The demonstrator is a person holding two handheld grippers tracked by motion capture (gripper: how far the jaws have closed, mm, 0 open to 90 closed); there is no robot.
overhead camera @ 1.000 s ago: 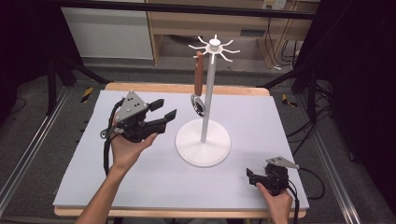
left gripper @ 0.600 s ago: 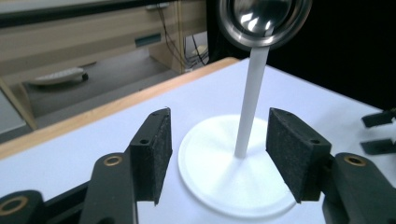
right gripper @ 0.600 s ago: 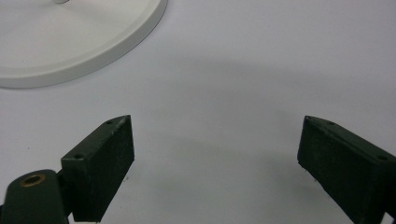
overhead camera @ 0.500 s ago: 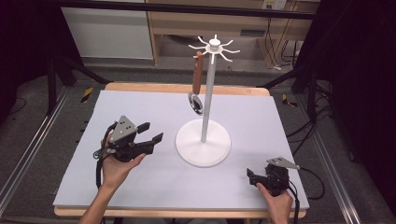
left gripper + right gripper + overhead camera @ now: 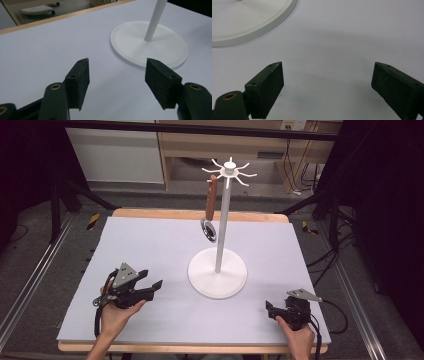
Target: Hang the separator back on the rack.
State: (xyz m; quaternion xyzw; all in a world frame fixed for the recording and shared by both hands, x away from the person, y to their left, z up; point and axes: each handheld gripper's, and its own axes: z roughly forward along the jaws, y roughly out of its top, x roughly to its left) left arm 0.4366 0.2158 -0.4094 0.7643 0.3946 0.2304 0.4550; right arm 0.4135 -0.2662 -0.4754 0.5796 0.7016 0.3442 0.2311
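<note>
A white stand (image 5: 219, 270) with a round base, a thin pole and hooks on top stands mid-table. From one hook hangs a utensil with a brown handle (image 5: 211, 202) and a dark round head. My left gripper (image 5: 152, 287) is low at the table's front left, open and empty, its jaws pointing toward the stand's base (image 5: 150, 43). My right gripper (image 5: 268, 309) rests near the front right edge, open with nothing between its fingers; the base's rim (image 5: 249, 22) lies ahead of it at the upper left.
The tabletop is a pale lavender sheet (image 5: 150, 245) with a wooden edge at the back. Black frame rails and cables run along both sides. A wooden shelf unit (image 5: 225, 145) stands behind the table.
My left gripper has come down and back toward the front left of the table, away from the stand, still open. The right gripper has stayed put.
</note>
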